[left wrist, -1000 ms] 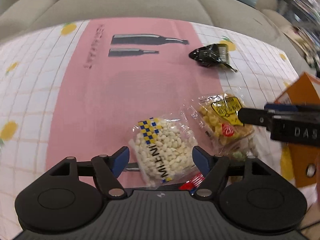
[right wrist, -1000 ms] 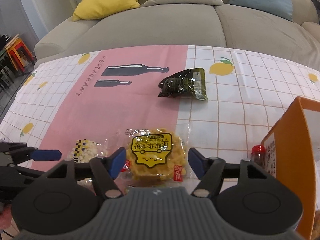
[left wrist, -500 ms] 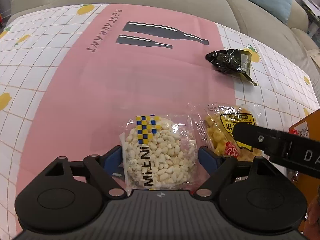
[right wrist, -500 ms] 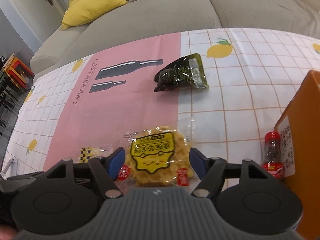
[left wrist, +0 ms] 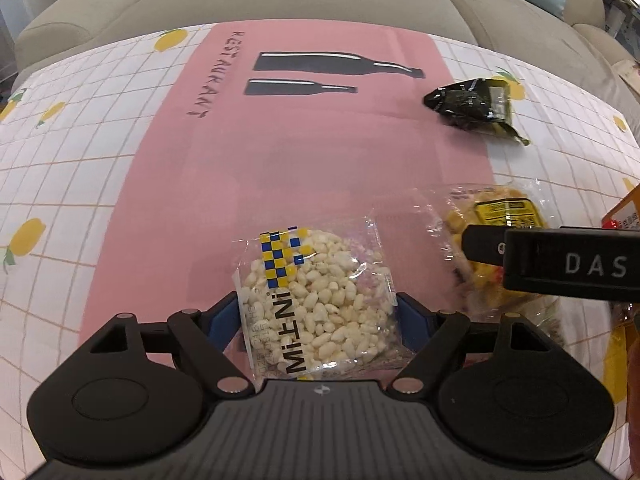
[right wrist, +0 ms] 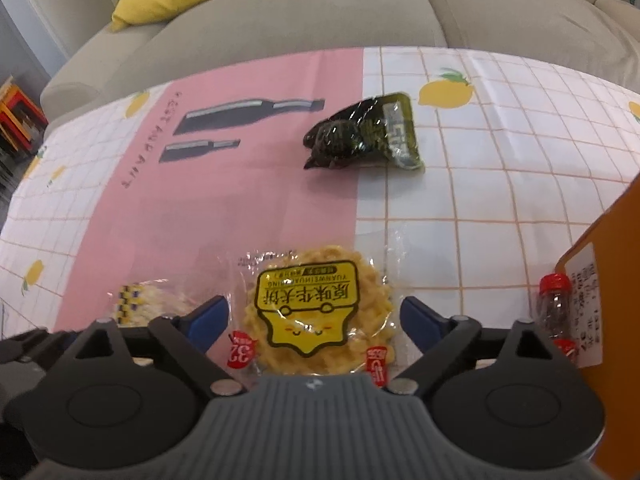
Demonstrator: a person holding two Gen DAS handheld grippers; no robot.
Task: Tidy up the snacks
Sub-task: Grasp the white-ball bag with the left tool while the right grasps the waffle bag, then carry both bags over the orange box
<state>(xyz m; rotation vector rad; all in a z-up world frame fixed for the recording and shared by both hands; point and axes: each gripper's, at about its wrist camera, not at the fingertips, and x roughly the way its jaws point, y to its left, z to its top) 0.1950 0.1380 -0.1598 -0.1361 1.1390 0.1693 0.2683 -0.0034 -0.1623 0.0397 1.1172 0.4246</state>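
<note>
Crinkled clear film wraps both near snacks, and that film is the main hazard. We judge that the left tongs point(left wrist: 318, 316), whose jaws are closing with the puffed-rice bag point(left wrist: 316, 300) between them, could pinch only a loose film edge; the bag would then sag or slide out on lifting. The blue pads point(left wrist: 412, 316) lie at the bag's sides, and we cannot tell whether they press it yet.

The right tongs point(right wrist: 314, 320) are opening, spread wide around the yellow cracker pack point(right wrist: 316, 312), with clear gaps on both sides. The round cracker inside looks brittle, so a hard squeeze could break it.

Both packs lie side by side at the near edge of the desk point(right wrist: 480, 208), so the two tongs work close together and could collide. On the right, a small red-capped bottle point(right wrist: 556, 308) stands against the orange box point(right wrist: 608, 264); a wide swing could topple it.

The dark crumpled foil pouch point(right wrist: 360, 136) lies farther off, glossy and irregular. The smooth printed cloth offers little friction.
</note>
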